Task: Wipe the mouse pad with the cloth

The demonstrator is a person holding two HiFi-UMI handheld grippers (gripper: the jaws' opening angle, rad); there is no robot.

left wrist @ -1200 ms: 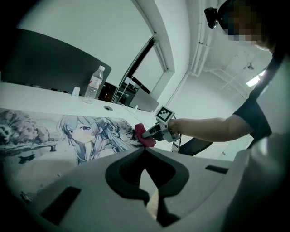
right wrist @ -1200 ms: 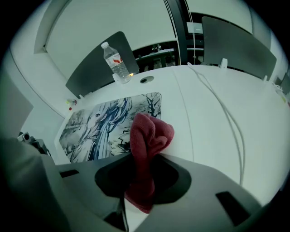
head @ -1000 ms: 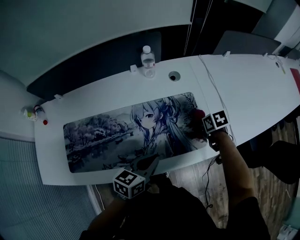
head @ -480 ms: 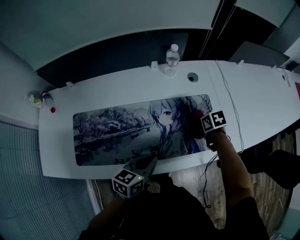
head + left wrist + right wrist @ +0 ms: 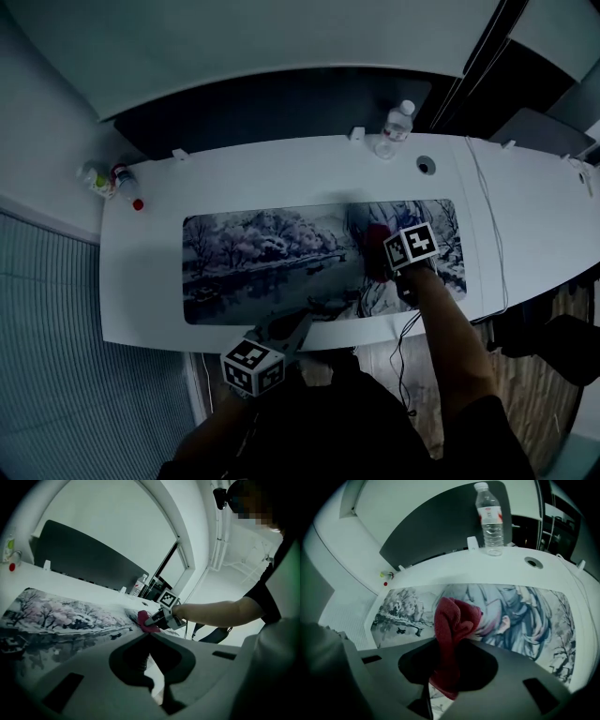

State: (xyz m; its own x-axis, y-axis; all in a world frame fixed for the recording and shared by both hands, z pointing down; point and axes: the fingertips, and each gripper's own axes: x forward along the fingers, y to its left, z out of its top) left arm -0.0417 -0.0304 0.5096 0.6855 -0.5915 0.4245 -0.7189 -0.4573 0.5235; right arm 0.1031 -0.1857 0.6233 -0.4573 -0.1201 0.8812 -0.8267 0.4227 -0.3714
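A long mouse pad, printed with a wintry lake scene and an anime figure, covers much of a white table. Well to the left of both grippers, at the table's far corner, a few small bottles stand with a small red object just beside them.

The left gripper hovers at the table's near edge. Its fingers are brought together tip to tip with nothing between them, and the mouse pad spreads ahead of them and to their left.

Further right, the right gripper has its fingers clamped on a crumpled dark red cloth. The cloth bulges out ahead of the fingertips and appears to rest on the pad over the printed figure, right of the pad's middle. The person's bare forearm reaches in behind this gripper.

Beyond the right fingers, near the table's far edge, a clear water bottle stands upright, with a round cable hole near it on the right. A white cable crosses the table to the right of the fingers, past the pad's right end. A dark partition panel runs behind the table.
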